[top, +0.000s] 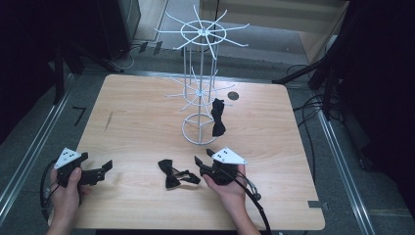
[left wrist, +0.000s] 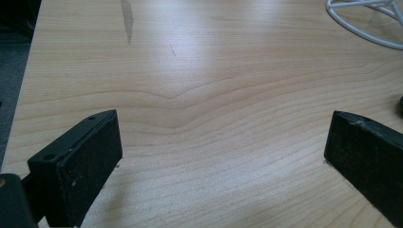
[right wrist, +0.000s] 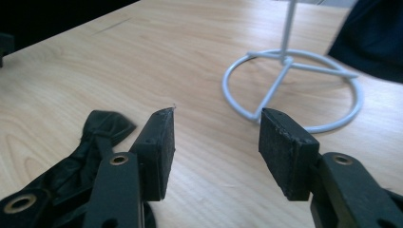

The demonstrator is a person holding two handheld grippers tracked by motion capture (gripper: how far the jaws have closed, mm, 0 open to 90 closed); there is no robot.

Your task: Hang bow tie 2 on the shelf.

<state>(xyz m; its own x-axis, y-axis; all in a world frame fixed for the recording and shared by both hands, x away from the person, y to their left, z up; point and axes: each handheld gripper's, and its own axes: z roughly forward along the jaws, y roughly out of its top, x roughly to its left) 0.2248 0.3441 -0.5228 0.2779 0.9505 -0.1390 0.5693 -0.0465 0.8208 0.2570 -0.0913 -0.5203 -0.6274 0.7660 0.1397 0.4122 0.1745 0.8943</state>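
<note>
**Desk:** Where do you stand with the bow ties?

**Caption:** One black fabric bow tie (top: 218, 117) already hangs from a lower arm of the white wire display rack with spoked tiers (top: 200, 83), beside its ring base. That half looks done. The second black bow tie with its thin strap (top: 172, 173) lies flat on the pale wood counter (top: 137, 112), near the front edge, between your two hands.

**Desk:** And your right hand?

**Caption:** Your right gripper (top: 203, 159) sits just to the right of that lying bow tie, its jaws partly spread with bare counter between them. In the right gripper view the bow tie (right wrist: 102, 128) lies beside the left jaw, not between the pads, so nothing is pinched yet.

**Desk:** The left?

**Caption:** Your left gripper (top: 105, 168) rests low near the counter's left front corner, well apart from the bow tie, jaws spread wide over empty wood grain (left wrist: 218, 123).

**Desk:** What remains?

**Caption:** By my reading, you have yet to shift onto the lying bow tie, close on it, lift it, and hook it over a free arm of the rack. Roughly halfway, judging by one hung and one down.
</note>
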